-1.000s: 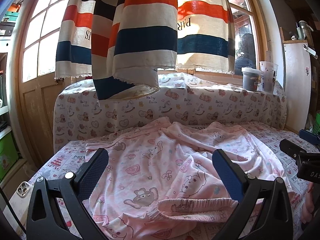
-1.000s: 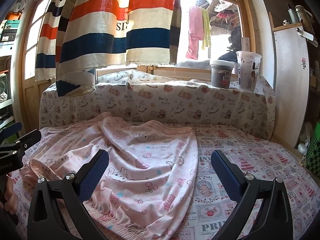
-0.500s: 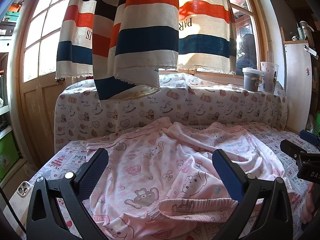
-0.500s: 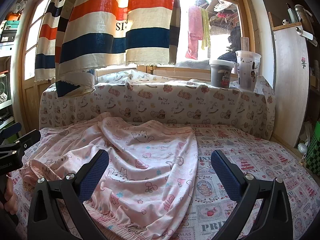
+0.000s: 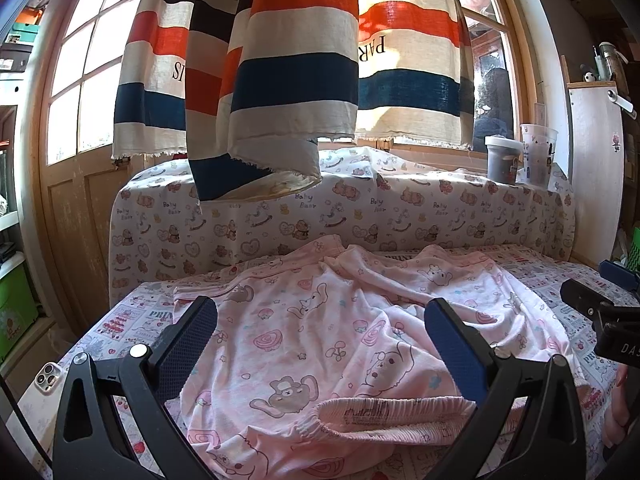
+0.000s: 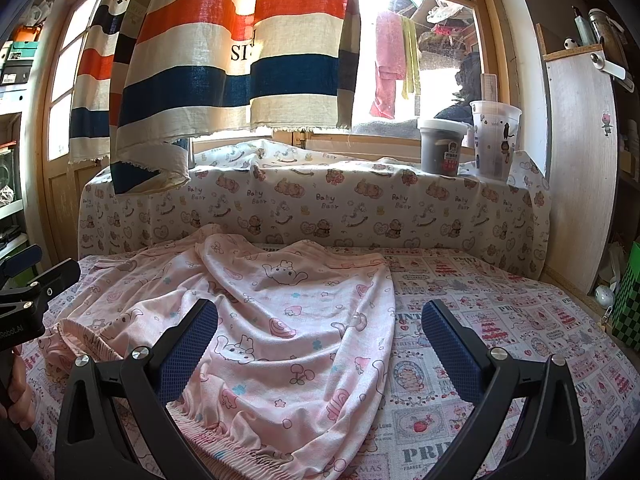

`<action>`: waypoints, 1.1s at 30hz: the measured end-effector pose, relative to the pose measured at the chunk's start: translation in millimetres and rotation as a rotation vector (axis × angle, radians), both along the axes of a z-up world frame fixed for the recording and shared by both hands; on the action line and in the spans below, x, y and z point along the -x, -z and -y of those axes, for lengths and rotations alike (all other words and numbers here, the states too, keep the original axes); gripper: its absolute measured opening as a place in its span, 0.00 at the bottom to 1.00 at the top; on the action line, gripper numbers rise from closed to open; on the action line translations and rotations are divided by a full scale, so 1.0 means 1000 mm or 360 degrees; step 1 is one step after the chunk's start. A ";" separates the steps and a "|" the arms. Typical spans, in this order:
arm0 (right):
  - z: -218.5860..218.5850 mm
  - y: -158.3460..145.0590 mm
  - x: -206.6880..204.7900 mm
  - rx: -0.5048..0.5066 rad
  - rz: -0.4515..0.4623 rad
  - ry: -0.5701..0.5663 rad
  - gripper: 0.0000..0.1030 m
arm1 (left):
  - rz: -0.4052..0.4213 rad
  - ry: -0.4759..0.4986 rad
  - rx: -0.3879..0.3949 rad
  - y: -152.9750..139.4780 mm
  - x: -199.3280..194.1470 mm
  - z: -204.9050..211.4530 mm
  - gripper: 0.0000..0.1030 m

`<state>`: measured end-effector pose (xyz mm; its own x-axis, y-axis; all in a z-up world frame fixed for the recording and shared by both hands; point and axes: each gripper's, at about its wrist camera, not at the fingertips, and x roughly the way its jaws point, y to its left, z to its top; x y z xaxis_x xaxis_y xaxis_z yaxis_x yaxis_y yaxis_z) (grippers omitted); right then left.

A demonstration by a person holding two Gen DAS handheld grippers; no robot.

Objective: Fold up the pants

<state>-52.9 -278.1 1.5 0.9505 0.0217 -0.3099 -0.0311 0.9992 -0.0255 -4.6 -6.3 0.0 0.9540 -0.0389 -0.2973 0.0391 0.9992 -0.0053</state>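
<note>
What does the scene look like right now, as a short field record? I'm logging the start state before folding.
garment: pink printed pants, rumpled and unfolded on the bed sheet
waistband: elastic edge nearest the camera, gaping open
left tongs: open, above the pants, holding nothing
right tongs: open, over the pants' right edge, holding nothing
phone: at the bed's left edge
sill: dark jar beside a clear cup

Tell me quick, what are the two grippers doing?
Left hand-held gripper: open, holding nothing, above the pants.
Right hand-held gripper: open, holding nothing.
</note>
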 end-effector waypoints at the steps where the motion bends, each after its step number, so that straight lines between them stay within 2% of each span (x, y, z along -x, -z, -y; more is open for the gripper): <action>1: 0.000 0.000 0.000 0.0000 0.0000 0.0000 1.00 | 0.0000 -0.0003 0.0000 0.000 0.000 -0.001 1.00; 17: 0.000 0.000 0.000 0.0001 0.0000 0.0000 1.00 | -0.0003 -0.0033 0.0008 -0.002 -0.003 -0.009 1.00; 22: 0.001 0.000 0.009 -0.0013 0.0074 -0.0030 1.00 | -0.0010 -0.0041 0.0031 -0.001 0.000 -0.007 1.00; 27: 0.005 -0.001 0.020 -0.0058 0.0121 -0.0064 1.00 | 0.0141 -0.0042 0.0008 -0.006 0.019 0.000 1.00; 30: 0.006 -0.003 0.028 -0.0035 0.0172 -0.0056 1.00 | 0.0266 -0.0061 -0.0121 -0.015 0.035 0.011 1.00; 31: 0.007 -0.007 0.032 -0.0023 0.0193 -0.0055 1.00 | 0.0281 -0.0059 -0.0156 -0.020 0.039 0.014 1.00; 33: 0.011 -0.018 0.038 -0.0026 0.0218 -0.0046 1.00 | 0.0288 -0.0019 -0.0136 -0.033 0.043 0.015 1.00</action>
